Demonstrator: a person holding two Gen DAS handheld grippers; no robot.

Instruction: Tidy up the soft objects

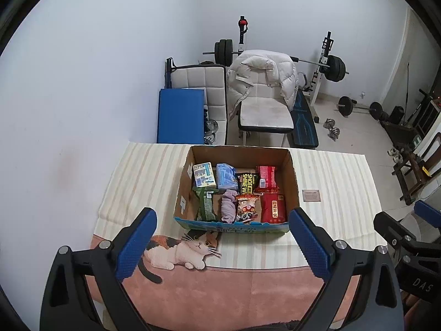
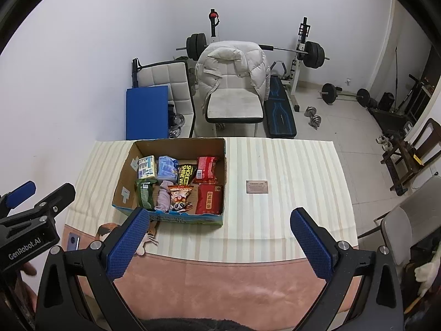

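Observation:
A cardboard box (image 1: 292, 176) (image 2: 125, 173) stands on the striped tablecloth. It holds several soft packs: a lilac cloth (image 1: 229, 206) (image 2: 163, 195), a green pack (image 1: 205, 204) (image 2: 144, 193), a blue tissue pack (image 1: 226, 176) (image 2: 167, 167), a black shoe-shine pack (image 1: 247, 182) (image 2: 186, 174), red packs (image 1: 273, 207) (image 2: 209, 199), and a panda snack bag (image 1: 247, 208) (image 2: 179, 198). My left gripper (image 1: 222, 241) is open and empty, just before the box's near wall. My right gripper (image 2: 220, 238) is open and empty, to the right of the box's near corner.
A small grey card (image 1: 311, 195) (image 2: 257, 186) lies on the cloth right of the box. A cat picture (image 1: 179, 248) marks the near pink part of the cloth. Beyond the table stand a white chair with a jacket (image 1: 261, 82), a blue pad (image 1: 180, 115) and a weight bench.

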